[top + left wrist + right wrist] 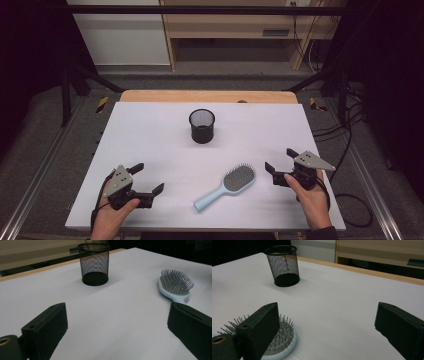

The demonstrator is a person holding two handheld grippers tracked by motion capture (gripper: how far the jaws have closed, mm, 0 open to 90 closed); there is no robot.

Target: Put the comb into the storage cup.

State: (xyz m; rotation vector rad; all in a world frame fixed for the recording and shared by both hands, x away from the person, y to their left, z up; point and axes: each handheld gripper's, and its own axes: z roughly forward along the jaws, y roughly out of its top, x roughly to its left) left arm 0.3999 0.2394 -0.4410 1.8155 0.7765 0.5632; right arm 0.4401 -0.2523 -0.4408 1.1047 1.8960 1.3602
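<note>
Light-blue hairbrush [226,187] flat on white desk [150,145], bristles up, between both tongs, nearer right. Right tongs [280,162] spread wide, nothing gripped, just beside brush head. Left tongs [147,177] spread, empty, well apart from brush. Black mesh cup [202,126] upright farther back, centre.

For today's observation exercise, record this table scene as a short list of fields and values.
surface: white table
hairbrush: light blue, lying flat, bristles up, between the grippers
mesh cup: black, upright, farther back, apart from the brush
left gripper: open, nothing between its jaws
right gripper: open, beside the brush head
</note>
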